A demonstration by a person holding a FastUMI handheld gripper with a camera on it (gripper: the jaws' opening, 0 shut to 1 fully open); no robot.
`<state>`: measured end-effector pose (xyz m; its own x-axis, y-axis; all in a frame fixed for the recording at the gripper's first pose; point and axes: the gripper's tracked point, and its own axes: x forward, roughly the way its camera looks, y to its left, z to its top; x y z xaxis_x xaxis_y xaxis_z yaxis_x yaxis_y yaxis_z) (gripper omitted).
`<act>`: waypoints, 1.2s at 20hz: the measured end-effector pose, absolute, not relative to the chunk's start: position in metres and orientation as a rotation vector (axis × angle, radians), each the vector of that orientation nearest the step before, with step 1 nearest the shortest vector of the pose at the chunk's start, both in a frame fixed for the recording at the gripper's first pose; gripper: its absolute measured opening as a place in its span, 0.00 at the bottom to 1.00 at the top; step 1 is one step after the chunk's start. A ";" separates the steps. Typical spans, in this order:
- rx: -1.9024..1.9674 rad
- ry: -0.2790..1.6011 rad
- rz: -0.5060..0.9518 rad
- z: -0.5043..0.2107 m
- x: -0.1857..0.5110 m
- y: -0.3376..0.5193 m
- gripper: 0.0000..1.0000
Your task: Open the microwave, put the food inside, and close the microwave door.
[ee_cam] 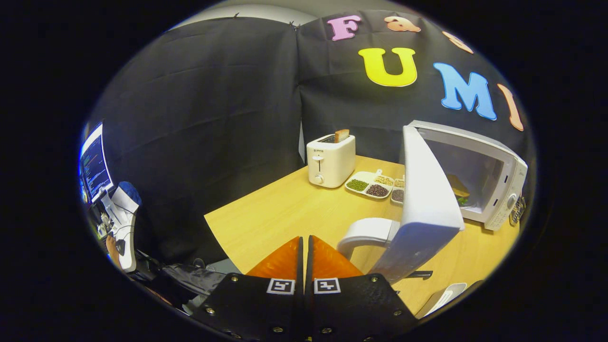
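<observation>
Tool (304, 242): fingers pressed together, nothing between them, held over the near part of the desk (266, 213).

Microwave (479, 175) stands on the far right of the desk, beyond the fingers and to their right. Its door (422, 199) is swung wide open, edge-on toward the camera, with the handle (368, 232) on the face turned to the tool, just ahead and right of the fingertips. Food (458, 190) sits inside the cavity: a brownish piece with something green under it, probably a sandwich, though the door partly hides it.

Judgement: loading looks done; the step in hand is closing the door. To do it well, keep the fingers together and use them as a pusher: set the tips against the outer face of the door near the free edge, away from the hinge, and sweep it round in the door's arc until it latches. Push steadily, since the oven may slide on the smooth top.

Surface: pale wood-look desk. A toaster (331, 164) with a slice up stands at the back; a divided tray of beans (375, 185) lies between it and the microwave.

Room: black cloth walls; a monitor (95, 164) off to the left.
</observation>
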<state>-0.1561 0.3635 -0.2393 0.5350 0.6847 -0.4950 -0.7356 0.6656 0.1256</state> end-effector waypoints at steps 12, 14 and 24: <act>-0.088 0.586 0.720 -0.243 -0.122 0.280 0.01; -0.074 0.590 0.684 -0.243 -0.111 0.264 0.01; -0.031 0.582 0.525 -0.237 -0.046 0.191 0.01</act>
